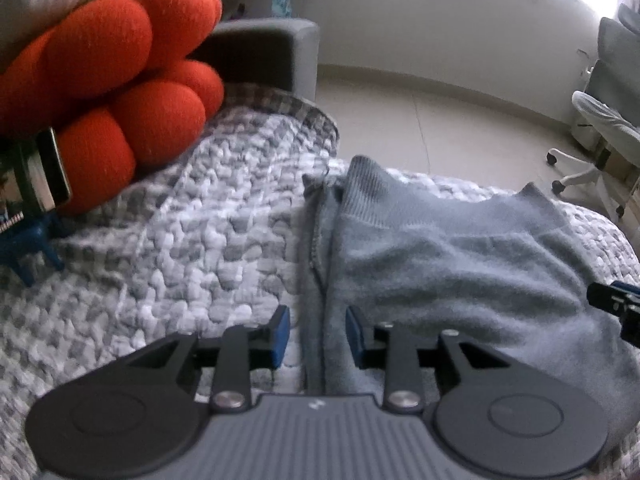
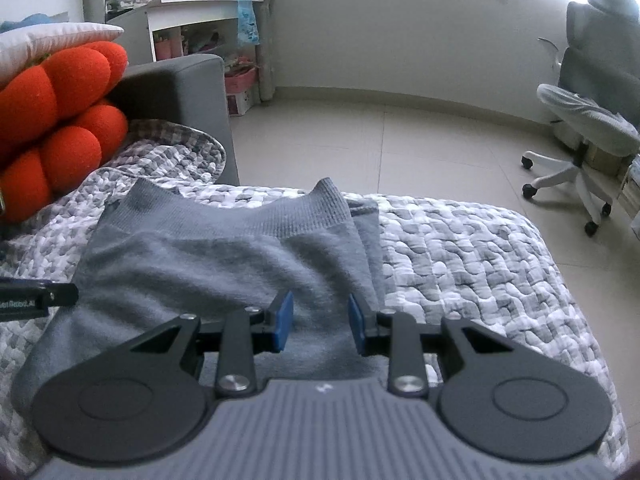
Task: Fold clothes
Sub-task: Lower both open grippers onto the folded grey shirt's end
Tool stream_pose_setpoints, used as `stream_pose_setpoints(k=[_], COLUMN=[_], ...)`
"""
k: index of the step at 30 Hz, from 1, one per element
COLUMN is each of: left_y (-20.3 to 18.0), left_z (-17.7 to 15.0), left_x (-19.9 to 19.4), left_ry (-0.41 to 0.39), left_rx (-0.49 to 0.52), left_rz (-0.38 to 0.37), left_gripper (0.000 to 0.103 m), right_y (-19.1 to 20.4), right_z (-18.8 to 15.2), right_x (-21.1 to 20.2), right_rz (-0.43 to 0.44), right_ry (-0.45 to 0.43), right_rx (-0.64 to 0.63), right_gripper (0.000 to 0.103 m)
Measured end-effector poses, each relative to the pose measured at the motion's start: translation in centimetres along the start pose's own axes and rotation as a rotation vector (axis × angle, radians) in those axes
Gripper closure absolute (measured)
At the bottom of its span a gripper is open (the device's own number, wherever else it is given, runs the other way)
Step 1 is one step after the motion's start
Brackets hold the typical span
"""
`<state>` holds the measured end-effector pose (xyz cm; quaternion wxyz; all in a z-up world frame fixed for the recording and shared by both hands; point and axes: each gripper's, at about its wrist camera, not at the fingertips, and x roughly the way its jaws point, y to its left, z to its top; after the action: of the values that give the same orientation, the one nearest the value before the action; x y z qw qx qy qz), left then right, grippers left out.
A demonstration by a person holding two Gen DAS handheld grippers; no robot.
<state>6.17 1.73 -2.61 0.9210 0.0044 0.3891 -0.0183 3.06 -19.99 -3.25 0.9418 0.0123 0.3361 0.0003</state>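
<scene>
A grey knitted sweater (image 1: 460,264) lies folded on a grey-and-white quilted blanket (image 1: 180,248), its ribbed hem (image 2: 256,212) at the far side. My left gripper (image 1: 318,334) sits low over the sweater's left folded edge. That edge runs between the blue pads (image 1: 282,336), which stand apart from it. My right gripper (image 2: 320,326) hovers over the sweater's (image 2: 208,264) right part near its edge, pads apart, with the fabric lying smooth between and beneath them. A black finger of the left gripper (image 2: 48,298) shows at the sweater's left side in the right wrist view.
An orange bumpy cushion (image 2: 60,120) under a white pillow (image 2: 52,40) sits at the far left against a grey sofa arm (image 2: 184,92). The blanket (image 2: 480,264) ends at the far edge above a tiled floor (image 2: 400,140). A white wheeled office chair (image 2: 580,140) stands at right.
</scene>
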Motion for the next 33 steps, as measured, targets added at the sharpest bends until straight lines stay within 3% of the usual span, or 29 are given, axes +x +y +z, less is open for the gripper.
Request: stream_pose_setpoints(k=[7,11,15,21,25,33], left_y=[-0.9,-1.5,-2.3,-3.0,-3.2,-2.9], left_z=[-0.2,-0.5,-1.1,-1.5,-1.8,-1.9], left_x=[-1.2,-2.0,-1.6,-0.1,0.5,0.5], left_ry=[-0.076,-0.096,-0.072,-0.025,-0.005,-0.008], left_rx=[0.045,0.047,0.072,0.089,0.106,0.118], left_rz=[0.015,-0.031,-0.042,-0.035,-0.021,-0.01], left_gripper=[0.071,0.071,0.07,0.07,0.07,0.07], right_y=[0.6,1.5,2.5,2.9,2.1,-2.2], right_z=[0.0,-0.1,-0.4,-1.0,-0.9,-0.6], right_x=[-0.3,-0.1,0.3,1.7,1.8,1.5], right_rz=[0.037,0.069,0.119,0.127,0.14,0.078], right_ry=[-0.013,0.001,0.033,0.098,0.099,0.084], right_rx=[0.002,-0.022,-0.055,-0.085,-0.056,0.062], right_gripper=[0.071,0.071,0.071,0.07,0.071,0.075])
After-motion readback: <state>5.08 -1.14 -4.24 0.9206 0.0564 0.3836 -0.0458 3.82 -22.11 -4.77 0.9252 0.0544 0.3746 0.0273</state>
